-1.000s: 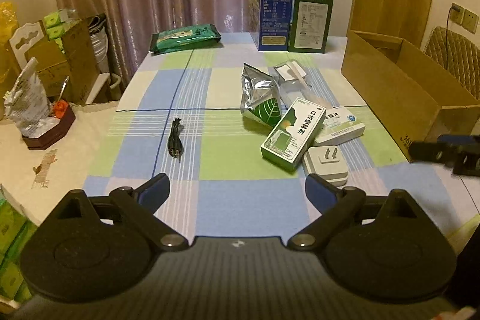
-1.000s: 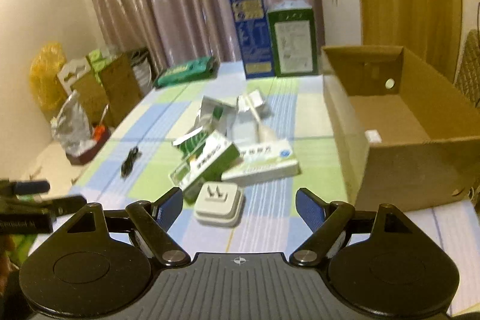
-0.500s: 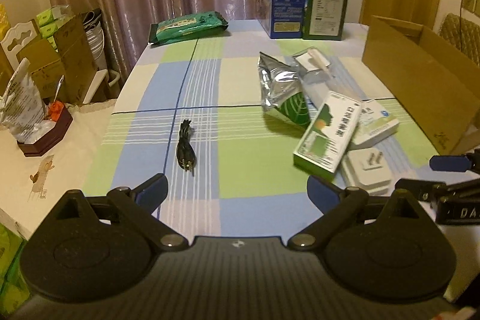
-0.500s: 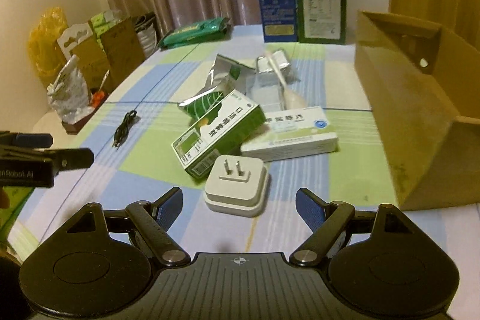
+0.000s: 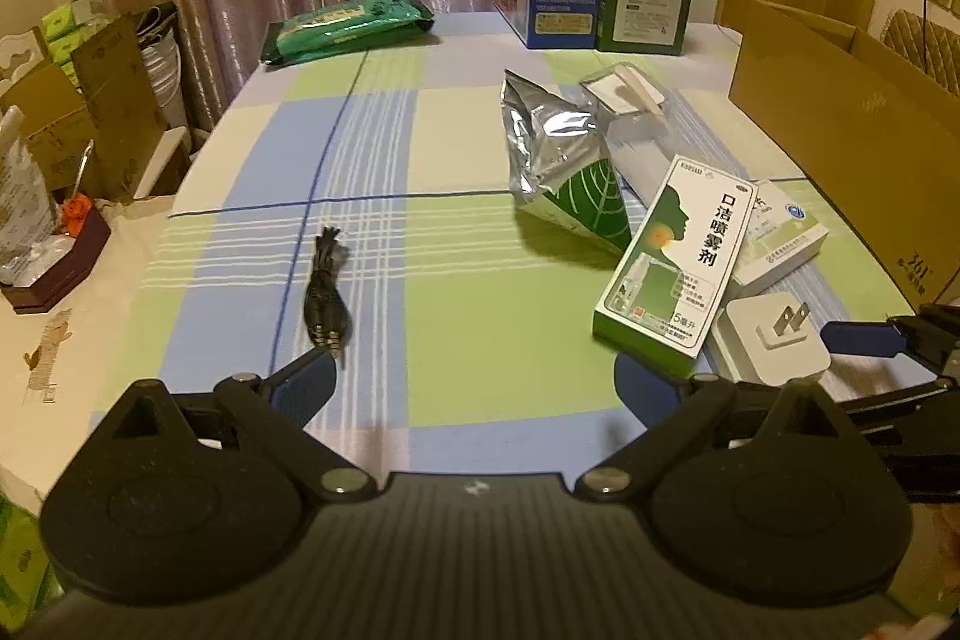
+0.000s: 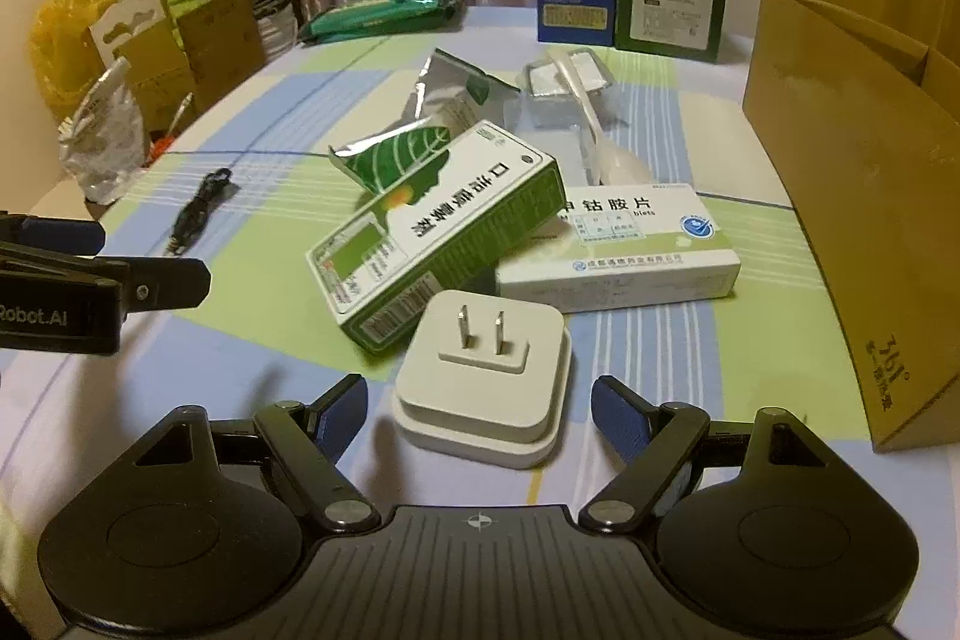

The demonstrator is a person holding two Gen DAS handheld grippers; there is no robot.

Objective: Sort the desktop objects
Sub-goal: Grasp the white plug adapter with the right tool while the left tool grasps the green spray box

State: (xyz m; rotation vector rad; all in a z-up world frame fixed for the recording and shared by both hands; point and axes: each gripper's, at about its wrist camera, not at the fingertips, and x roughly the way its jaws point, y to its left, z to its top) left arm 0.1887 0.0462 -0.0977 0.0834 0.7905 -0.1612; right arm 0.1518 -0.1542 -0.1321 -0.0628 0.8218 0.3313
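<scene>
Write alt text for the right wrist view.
Open right tongs hover low over a checked table, straddling a white plug adapter lying prongs up. Behind it lie a green spray box and a white tablet box; a cardboard box stands right.

White square plug adapter [image 6: 480, 376] lies flat, prongs up, touching a green-and-white spray box [image 6: 432, 244] that leans on a white tablet box [image 6: 624, 250]. Crumpled silver foil pouch [image 5: 558, 160] behind; black coiled cable [image 5: 326, 292] well apart.
</scene>
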